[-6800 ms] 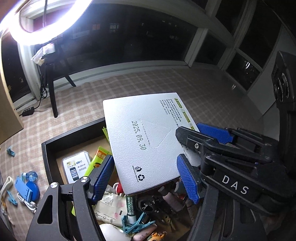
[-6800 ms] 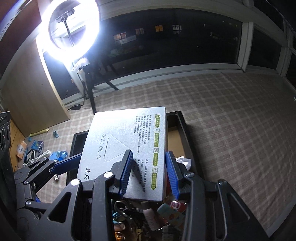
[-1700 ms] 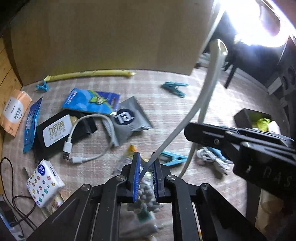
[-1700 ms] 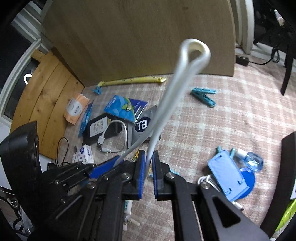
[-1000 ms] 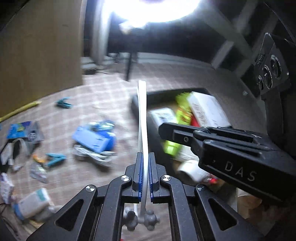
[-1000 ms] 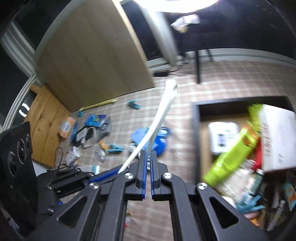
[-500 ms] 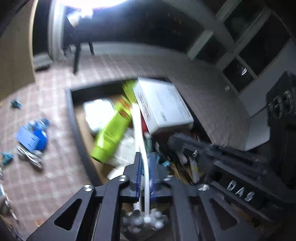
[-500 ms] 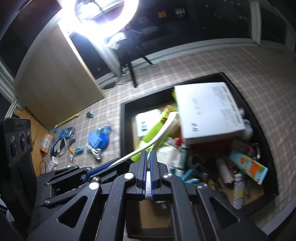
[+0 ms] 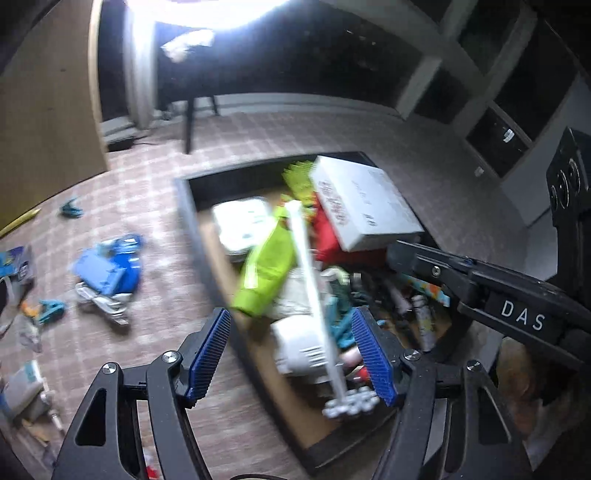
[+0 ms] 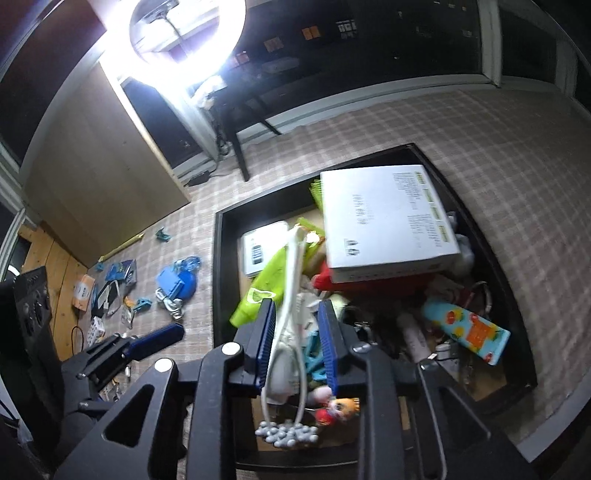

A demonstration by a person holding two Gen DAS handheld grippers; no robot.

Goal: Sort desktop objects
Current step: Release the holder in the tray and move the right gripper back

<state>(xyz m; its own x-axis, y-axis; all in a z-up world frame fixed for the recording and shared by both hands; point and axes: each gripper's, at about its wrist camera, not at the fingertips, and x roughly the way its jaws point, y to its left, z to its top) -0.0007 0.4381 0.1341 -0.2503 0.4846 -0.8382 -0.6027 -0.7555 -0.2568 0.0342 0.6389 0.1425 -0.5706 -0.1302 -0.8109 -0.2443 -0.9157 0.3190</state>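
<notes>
A white loop-handled massager (image 10: 291, 266) with a grey beaded head (image 10: 286, 430) hangs over the black storage box (image 10: 218, 277). It lies loose between the pads of both grippers. My left gripper (image 9: 291, 332) stands wide and its jaws are still opening; the handle (image 9: 310, 280) runs between them, nearer the right-hand pad, with the left pad far off. My right gripper (image 10: 295, 317) is partly open and also opening, with the loop's two strands in the gap and no pad pressing. The box holds a white carton (image 10: 384, 218), a green tube (image 10: 266, 280) and many small items.
Left of the box on the checked cloth lie a blue case (image 10: 173, 282), teal clips (image 9: 50, 310), a white cable and several packets (image 10: 83, 291). A wooden board (image 10: 99, 184) and a bright ring light (image 10: 184, 33) stand behind. The left gripper's fingers (image 10: 155, 341) show in the right wrist view.
Both grippers carried the massager from the cluttered left side to above the box. Both were shut on its handle; now both have opened and the handle sits loose.
</notes>
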